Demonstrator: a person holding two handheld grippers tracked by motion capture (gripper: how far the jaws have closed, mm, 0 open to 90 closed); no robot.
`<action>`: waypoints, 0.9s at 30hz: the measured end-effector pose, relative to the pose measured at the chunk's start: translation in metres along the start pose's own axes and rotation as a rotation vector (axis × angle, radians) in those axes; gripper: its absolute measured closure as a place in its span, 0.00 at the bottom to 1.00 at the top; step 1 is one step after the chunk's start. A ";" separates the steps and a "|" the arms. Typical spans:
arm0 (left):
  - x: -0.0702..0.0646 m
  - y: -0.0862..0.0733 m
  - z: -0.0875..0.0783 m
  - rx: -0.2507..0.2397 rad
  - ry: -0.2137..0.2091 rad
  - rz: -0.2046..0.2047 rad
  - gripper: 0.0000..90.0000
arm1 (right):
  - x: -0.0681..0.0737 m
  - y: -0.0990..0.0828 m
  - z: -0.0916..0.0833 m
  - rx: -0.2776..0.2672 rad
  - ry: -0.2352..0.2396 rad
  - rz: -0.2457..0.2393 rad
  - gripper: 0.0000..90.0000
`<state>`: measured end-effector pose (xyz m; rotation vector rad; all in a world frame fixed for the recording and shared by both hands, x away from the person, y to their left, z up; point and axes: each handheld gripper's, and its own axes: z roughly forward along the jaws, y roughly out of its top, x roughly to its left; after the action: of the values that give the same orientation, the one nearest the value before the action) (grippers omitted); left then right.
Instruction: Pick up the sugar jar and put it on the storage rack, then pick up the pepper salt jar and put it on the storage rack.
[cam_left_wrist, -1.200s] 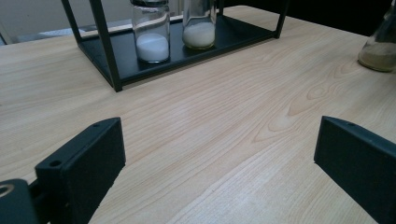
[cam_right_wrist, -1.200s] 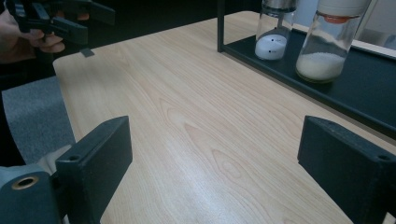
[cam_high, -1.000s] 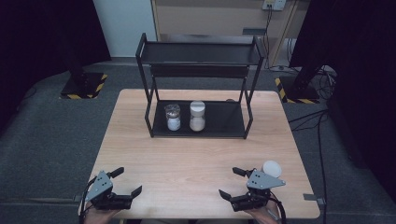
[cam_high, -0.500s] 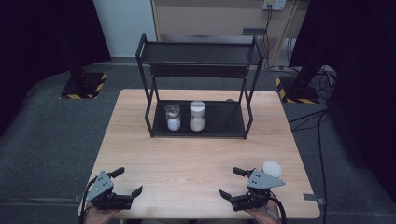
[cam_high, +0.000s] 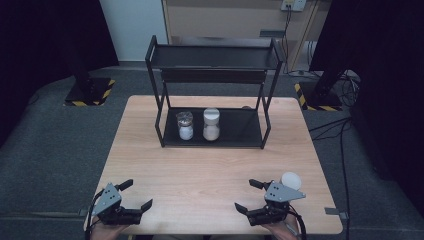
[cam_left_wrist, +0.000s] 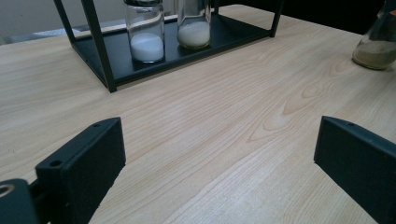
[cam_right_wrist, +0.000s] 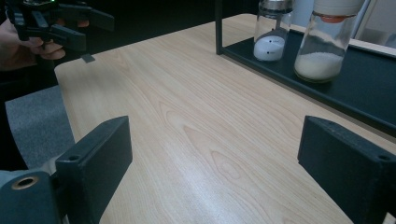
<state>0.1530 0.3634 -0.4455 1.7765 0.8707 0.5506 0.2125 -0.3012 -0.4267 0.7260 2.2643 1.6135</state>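
Two glass jars stand side by side on the bottom tray of a black metal rack (cam_high: 215, 55) at the centre of the high view, well apart from both pairs of tongs at the lower edge of the frame. The left tongs (cam_high: 134, 196) and the right tongs (cam_high: 249, 196) hover over the near edge of the wooden worktop (cam_high: 210, 170), each gaping wide with nothing between its pads. The metal-lidded jar (cam_high: 185, 125), at left, holds a low layer of white powder; the white-capped jar (cam_high: 211, 124), just beside it, holds a paler, grainier fill. A third jar with a white lid (cam_high: 291, 180) sits at lower right, just beside the right tongs; in the left gripper view it appears at upper right as a glass vessel of tan powder. All three look rigid, smooth and breakable, light for their size and likely slippery under hard pads. A hold across the straight glass wall, below the cap and above the fill, seems the safest grip. The rack's upright posts crowd the metal-lidded jar, so a frontal approach looks wiser.
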 end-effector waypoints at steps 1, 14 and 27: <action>0.000 0.000 0.000 0.001 0.000 0.000 0.01 | 0.000 0.000 0.000 0.000 0.000 -0.001 0.11; 0.000 0.000 0.000 0.000 -0.002 0.001 0.01 | 0.006 0.007 -0.009 -0.039 -0.037 0.006 0.11; -0.001 0.000 0.000 0.002 0.003 0.000 0.01 | 0.007 0.027 -0.025 -0.052 -0.092 0.031 0.10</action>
<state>0.1526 0.3628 -0.4451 1.7779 0.8740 0.5528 0.2015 -0.3106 -0.3920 0.8089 2.1491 1.6128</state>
